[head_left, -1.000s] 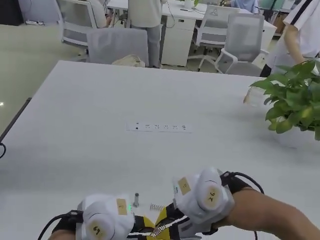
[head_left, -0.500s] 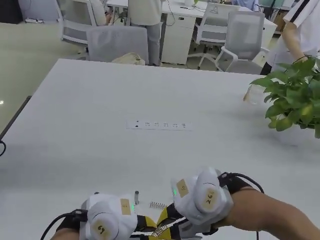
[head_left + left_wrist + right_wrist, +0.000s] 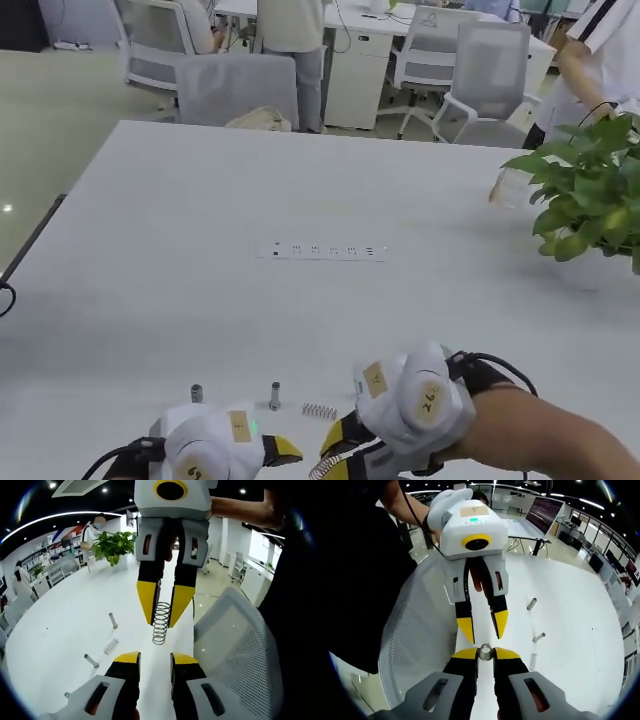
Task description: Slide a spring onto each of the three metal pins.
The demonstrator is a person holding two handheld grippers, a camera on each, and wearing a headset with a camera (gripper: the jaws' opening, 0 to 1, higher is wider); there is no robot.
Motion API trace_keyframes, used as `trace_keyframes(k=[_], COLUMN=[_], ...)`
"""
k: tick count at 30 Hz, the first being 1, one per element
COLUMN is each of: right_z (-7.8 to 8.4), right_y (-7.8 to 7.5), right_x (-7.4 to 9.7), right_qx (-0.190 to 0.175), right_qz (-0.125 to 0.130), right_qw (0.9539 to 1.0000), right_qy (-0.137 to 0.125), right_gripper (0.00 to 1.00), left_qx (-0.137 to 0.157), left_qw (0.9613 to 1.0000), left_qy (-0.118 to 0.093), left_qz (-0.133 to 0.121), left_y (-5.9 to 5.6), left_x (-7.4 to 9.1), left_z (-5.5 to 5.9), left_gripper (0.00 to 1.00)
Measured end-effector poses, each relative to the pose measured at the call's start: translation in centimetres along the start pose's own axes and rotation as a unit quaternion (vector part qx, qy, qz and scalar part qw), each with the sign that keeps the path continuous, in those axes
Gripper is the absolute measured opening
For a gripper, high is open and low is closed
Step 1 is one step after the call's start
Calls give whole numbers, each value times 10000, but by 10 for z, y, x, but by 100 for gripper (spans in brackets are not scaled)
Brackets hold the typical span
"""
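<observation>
Right tongs point(image 3: 485, 655): pressed together on a spring point(image 3: 485, 653), gripping it close to one end. The rest of the coil sticks out free past the tips. With so short a hold, the spring may swivel or pop out, and a harder squeeze may crush the coils.
Left tongs point(image 3: 156, 658): spread and empty, facing the right tongs tip to tip, just beside the spring's free end. If they close off-centre on that end, the spring may bow and flick away between the two grips.
Table point(image 3: 150, 250) edge: the held spring hangs at the near edge, with a mesh chair point(image 3: 240, 645) just beyond it. A drop here would probably go off the table, not onto it.
Loose spring point(image 3: 320, 411): lies flat on the table a little beyond the right tongs. A passing gripper or sleeve may roll it off.
Pins point(image 3: 275, 395): two stand upright and bare, left of the loose spring and beyond the left tongs. Whether they are fixed cannot be told. A spring brought down tilted may catch on a pin's top or knock the pin over. Nothing steadies a pin at present.
</observation>
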State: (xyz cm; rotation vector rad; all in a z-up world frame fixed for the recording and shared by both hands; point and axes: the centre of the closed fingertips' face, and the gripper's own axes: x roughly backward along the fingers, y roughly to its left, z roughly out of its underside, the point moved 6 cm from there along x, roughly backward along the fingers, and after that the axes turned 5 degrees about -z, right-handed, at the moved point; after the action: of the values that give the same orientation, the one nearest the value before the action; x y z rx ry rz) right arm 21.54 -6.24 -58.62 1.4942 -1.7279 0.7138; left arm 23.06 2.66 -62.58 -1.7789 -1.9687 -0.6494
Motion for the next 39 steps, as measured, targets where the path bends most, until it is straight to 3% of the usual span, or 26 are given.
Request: trace_keyframes(k=[10, 18, 26, 39], right_z=[18, 29, 33, 33], right_y=[-8, -12, -19, -34], right_x=[4, 5, 8, 7], right_qx=[-191, -317, -382, -481], right_qz=[145, 200, 259, 321], right_qw=[9996, 9991, 9987, 9981], right_qy=[114, 194, 210, 220], right_gripper=[8, 8, 8, 8], left_qx=[302, 707, 953, 1130], left_qw=[9992, 9957, 9915, 9869], left_qy=[62, 3, -58, -50], left_qz=[-247, -602, -882, -1154], left_y=[7, 23, 35, 39], left_x=[16, 35, 53, 71], left_z=[16, 28, 36, 48], left_gripper=[20, 22, 24, 29])
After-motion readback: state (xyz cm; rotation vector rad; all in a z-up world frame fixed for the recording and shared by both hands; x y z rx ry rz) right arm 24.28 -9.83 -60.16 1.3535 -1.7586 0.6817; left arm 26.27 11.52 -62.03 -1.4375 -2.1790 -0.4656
